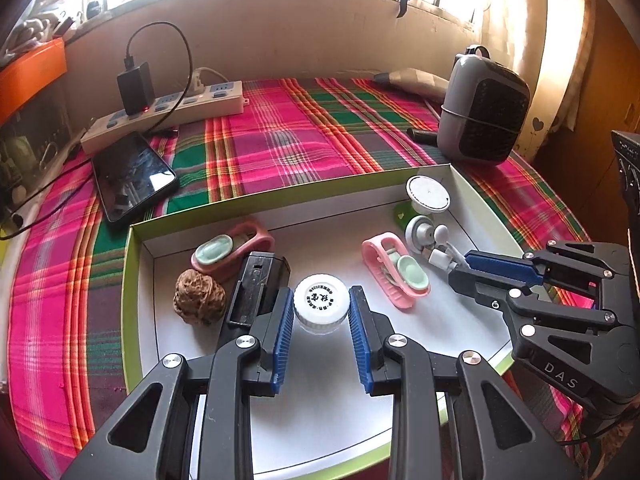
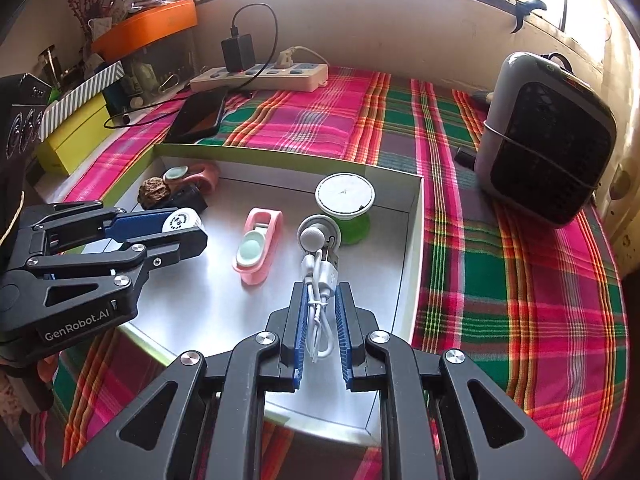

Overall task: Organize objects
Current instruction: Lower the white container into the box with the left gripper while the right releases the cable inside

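The left tongs [image 1: 320, 312] are clenched on a small white-capped jar [image 1: 321, 305], its cap pinched between the blue pads over the white floor of a green-rimmed tray [image 1: 280, 196]. The right tongs [image 2: 322, 320] are clamped tight on a bundled white cable [image 2: 320, 292], its plug poking out at twelve o'clock. A pink clip [image 2: 258, 246] lies at ten o'clock of the right tongs, a walnut [image 1: 198, 298] at nine o'clock of the jar.

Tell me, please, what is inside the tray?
In the tray: two pink clips, walnut, black block, white-capped jar, cable, round stand. Anything beneath them is hidden.
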